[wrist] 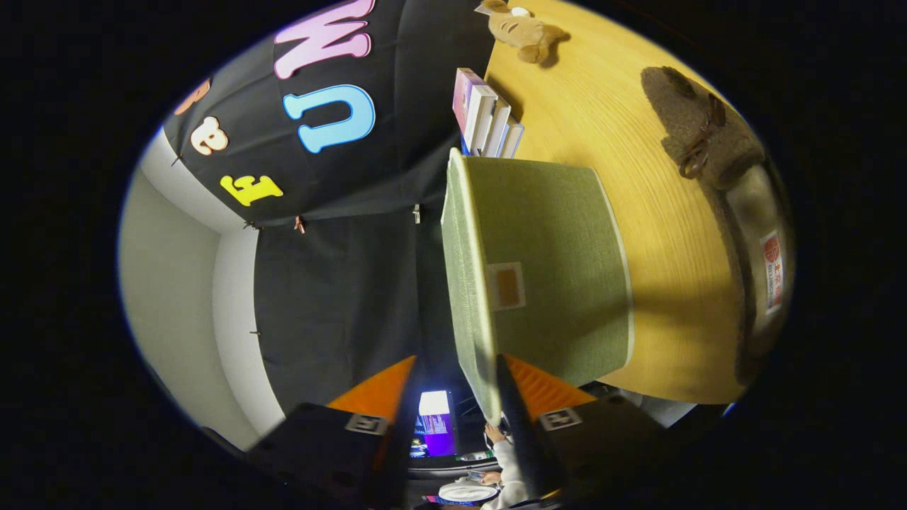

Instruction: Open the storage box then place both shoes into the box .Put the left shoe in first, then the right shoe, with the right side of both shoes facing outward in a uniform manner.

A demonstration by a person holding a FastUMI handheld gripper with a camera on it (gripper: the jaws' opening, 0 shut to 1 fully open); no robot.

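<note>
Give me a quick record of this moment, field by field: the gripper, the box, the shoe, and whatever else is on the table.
gripper: gripper, fingers apart, reaching toward the lid's edge
storage box: green fabric storage box on the wooden table, just ahead of the fingers
lid: seems closed; its rim runs past one fingertip
shoe: brown fuzzy shoe on the table beyond the box, not in it
second shoe: cannot tell
other items: books standing behind the box; plush toy farther back
task progress: box not yet opened
</note>
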